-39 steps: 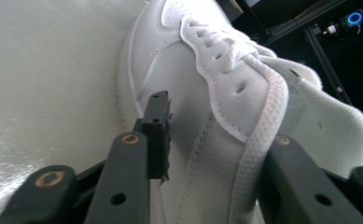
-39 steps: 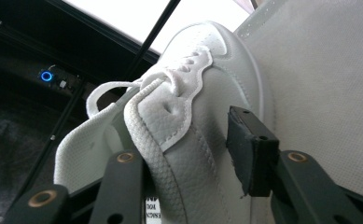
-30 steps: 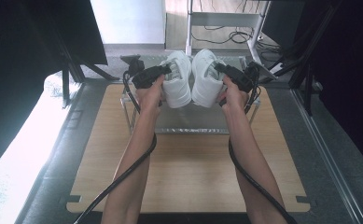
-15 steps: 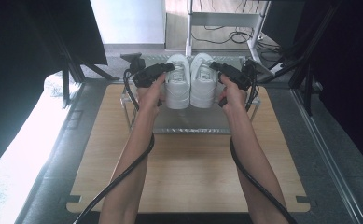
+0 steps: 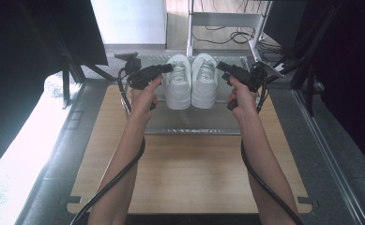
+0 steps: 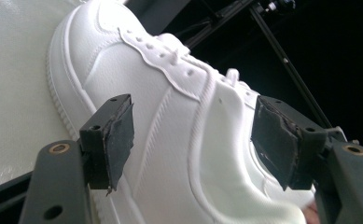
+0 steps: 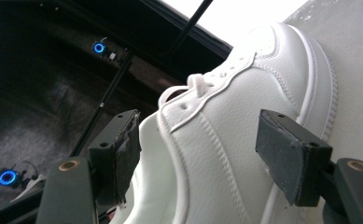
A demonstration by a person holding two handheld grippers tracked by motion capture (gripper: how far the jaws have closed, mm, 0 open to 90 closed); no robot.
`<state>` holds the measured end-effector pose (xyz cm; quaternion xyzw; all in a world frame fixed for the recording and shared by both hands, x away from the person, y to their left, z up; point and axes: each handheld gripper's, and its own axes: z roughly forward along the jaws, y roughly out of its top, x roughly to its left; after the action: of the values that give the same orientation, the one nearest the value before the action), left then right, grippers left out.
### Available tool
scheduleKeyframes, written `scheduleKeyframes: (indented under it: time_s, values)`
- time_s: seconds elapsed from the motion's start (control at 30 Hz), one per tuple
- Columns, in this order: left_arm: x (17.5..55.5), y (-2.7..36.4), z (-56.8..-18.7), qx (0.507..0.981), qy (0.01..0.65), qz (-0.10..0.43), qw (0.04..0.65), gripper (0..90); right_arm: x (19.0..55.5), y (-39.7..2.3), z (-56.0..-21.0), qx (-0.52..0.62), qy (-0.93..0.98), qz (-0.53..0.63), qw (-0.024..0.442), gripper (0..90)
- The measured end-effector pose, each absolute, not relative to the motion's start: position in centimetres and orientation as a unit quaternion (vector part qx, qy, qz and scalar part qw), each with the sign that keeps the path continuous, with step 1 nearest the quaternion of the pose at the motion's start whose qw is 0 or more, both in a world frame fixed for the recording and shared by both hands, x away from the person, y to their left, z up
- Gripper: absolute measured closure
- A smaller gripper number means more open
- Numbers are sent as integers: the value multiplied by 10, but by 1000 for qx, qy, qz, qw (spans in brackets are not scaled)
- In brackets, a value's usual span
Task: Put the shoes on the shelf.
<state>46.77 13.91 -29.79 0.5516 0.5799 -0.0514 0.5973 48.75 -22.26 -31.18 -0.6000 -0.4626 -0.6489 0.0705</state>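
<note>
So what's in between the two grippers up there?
Two white sneakers sit side by side between the left gripper and the right gripper, on a shiny metal tray; the high view shows it.

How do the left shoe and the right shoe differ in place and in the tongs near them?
The left shoe faces the left tongs; the right shoe faces the right tongs. Both shoes are white, laced, and side by side; both tongs are open, gripping nothing.
</note>
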Motion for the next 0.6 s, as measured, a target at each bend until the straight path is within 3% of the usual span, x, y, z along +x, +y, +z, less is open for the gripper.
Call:
scheduleKeyframes:
  time_s: [0.4,0.57,0.6]
  values:
    - [425,148,-312,578,540,-57,609,303,459,-231,-314,-569,-485,-656,101,429]
    - [407,152,-316,570,531,-57,625,421,442,-235,-317,-552,-498,-659,115,556]
    - [403,152,-317,572,528,-54,626,497,434,-236,-319,-545,-505,-660,112,632]
